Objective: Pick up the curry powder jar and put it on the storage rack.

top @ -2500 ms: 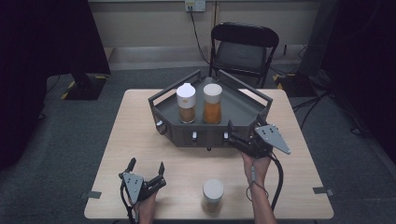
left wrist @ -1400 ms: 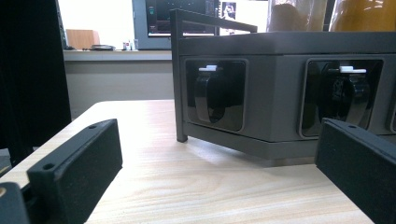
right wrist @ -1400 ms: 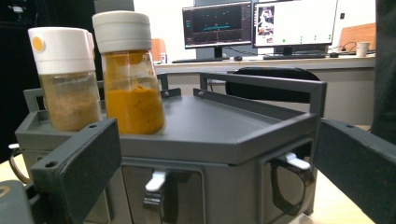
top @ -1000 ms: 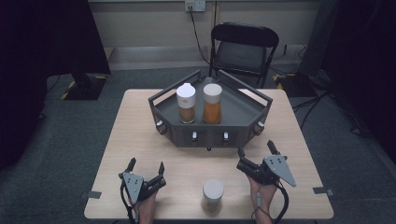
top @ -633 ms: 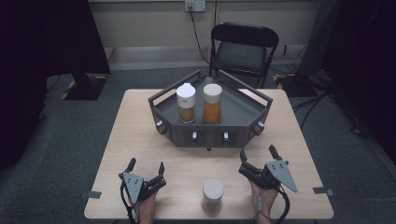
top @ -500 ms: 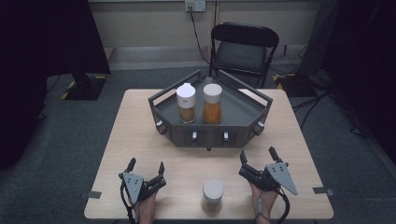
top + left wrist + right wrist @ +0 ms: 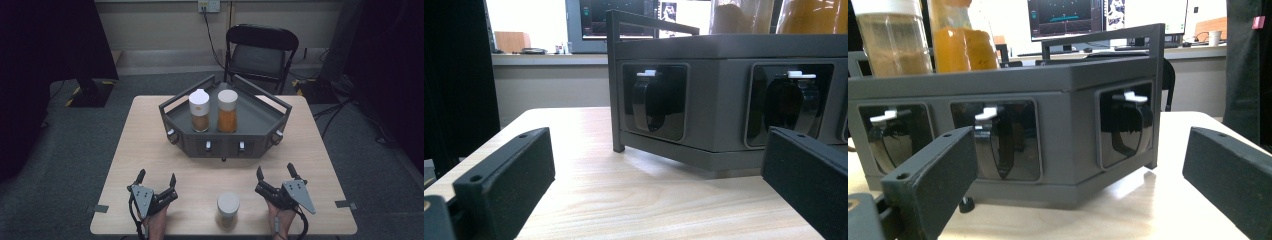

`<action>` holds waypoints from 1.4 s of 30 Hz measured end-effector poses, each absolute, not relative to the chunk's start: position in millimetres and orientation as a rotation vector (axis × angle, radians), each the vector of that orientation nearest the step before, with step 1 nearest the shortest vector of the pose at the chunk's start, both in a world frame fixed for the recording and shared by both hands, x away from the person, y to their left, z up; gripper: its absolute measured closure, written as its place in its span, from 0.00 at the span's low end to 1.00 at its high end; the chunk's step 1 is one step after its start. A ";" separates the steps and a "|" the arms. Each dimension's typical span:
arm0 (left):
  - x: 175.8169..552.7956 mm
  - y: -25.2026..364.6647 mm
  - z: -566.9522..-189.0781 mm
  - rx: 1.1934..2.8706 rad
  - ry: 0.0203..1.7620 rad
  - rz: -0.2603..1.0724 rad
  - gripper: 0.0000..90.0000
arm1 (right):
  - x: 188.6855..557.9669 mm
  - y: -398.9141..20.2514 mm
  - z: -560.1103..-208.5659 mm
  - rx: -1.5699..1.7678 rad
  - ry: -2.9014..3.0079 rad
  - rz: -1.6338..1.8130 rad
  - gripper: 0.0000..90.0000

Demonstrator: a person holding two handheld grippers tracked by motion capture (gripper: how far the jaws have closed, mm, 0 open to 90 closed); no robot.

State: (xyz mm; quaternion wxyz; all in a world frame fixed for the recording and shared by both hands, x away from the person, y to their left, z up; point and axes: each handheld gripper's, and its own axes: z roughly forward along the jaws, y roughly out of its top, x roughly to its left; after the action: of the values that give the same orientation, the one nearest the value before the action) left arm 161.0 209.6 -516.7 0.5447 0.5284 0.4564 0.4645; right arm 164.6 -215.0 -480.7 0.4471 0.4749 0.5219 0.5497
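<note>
One white-capped jar [image 7: 228, 207] stands alone on the table [image 7: 150, 130], nearest my hands and well short of the grey rack [image 7: 225, 145], which sits farther back toward the folding chair [image 7: 262, 47]. On that rack two jars already stand side by side: the brown-filled jar [image 7: 199, 111] to the left of the orange-filled jar [image 7: 227, 111]. My left gripper [image 7: 156, 178] rests to the lone jar's left and my right gripper [image 7: 275, 172] to its right, both released, jaws spread wide and empty, neither touching it. I judge they flank the jar so that either can take it to the rack next. From above, the jar between my grippers is plain; the two gripper views look past it at the rack's front face, where dark windowed recesses [image 7: 655, 102] with small white clips [image 7: 1130, 96] appear, details too small to read from overhead.
</note>
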 end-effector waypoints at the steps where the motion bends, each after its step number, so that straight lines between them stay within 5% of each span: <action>1: 161.0 209.6 -516.7 1.254 1.083 1.102 0.00 | 164.5 -215.1 -482.2 1.177 1.295 1.360 0.00; 42: 161.0 210.0 -516.9 1.254 1.080 1.100 0.00 | 156.6 -207.8 -505.8 1.183 1.294 1.312 0.00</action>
State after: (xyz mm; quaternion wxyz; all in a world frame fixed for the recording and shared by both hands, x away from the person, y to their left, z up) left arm 161.0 210.0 -516.9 0.5456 0.5287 0.4556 0.4640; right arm 156.6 -207.8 -505.8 0.4583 0.4801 0.5253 0.5325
